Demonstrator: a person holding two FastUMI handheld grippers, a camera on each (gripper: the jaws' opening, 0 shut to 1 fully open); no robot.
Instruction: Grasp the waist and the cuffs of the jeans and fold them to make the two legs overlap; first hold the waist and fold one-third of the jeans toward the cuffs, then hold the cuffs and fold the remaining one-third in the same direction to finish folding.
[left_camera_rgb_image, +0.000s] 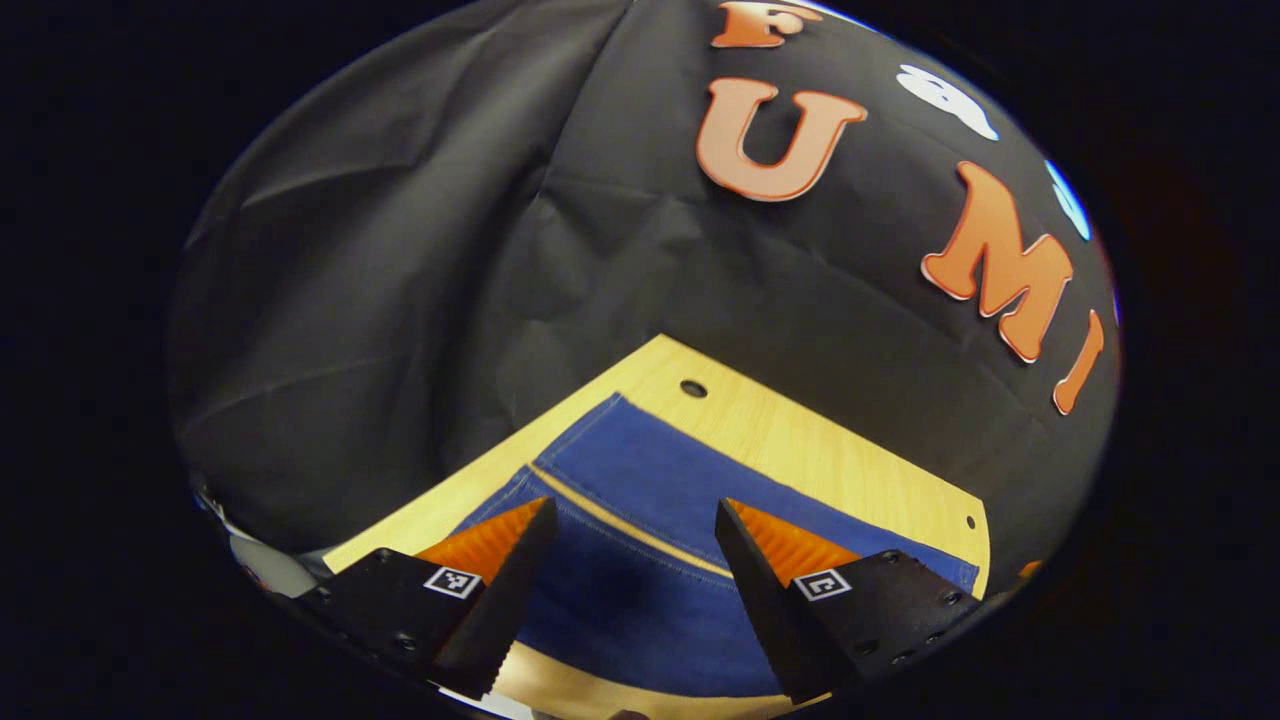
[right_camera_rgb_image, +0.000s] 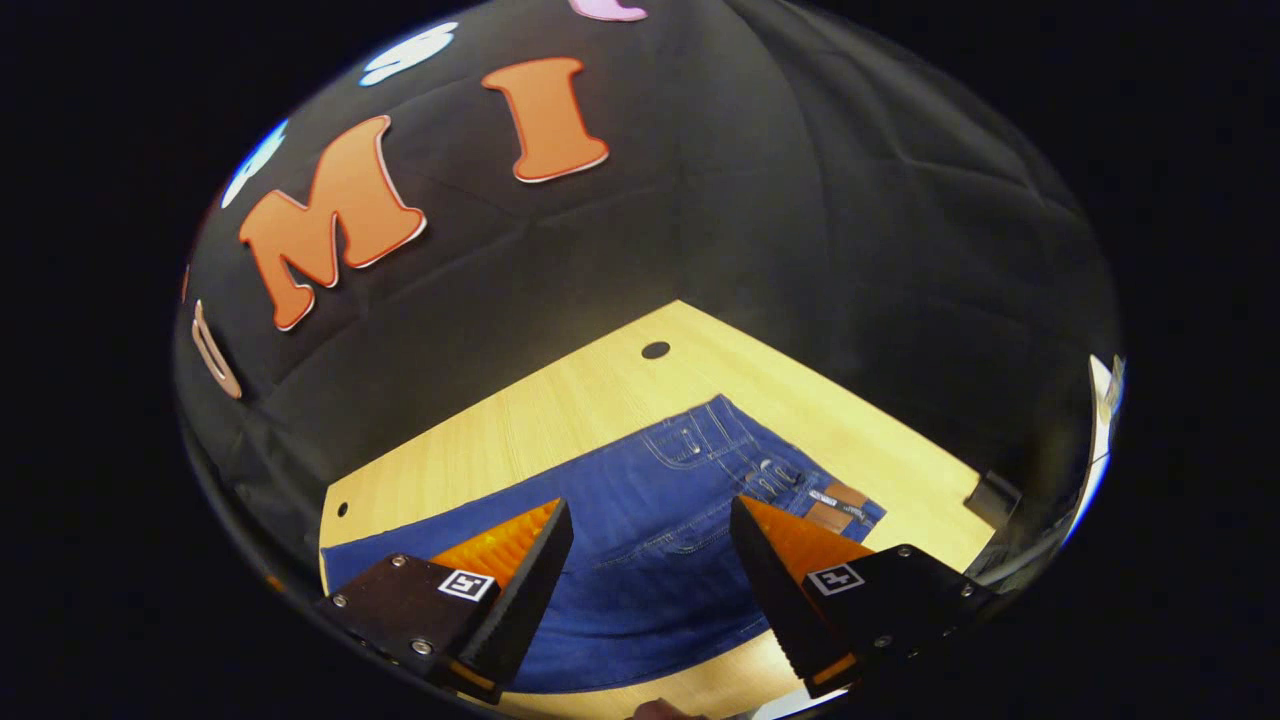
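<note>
Across the wooden bench (left_camera_rgb_image: 800, 440) lay flat jeans (right_camera_rgb_image: 650, 540); left tool (left_camera_rgb_image: 630, 520) and right tool (right_camera_rgb_image: 650, 520) hovered above, fingers apart.

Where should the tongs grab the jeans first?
Probably the waist of the jeans, coming down from above: they lie flat on the table, so only an edge can be pinched. The right tongs hang open near it; the left tongs are open above the leg end.

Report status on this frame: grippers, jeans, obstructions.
Left gripper open, above the cuff end. Right gripper open, above the waist end. Jeans flat on the table, no third folded yet. Nothing in the way.
</note>
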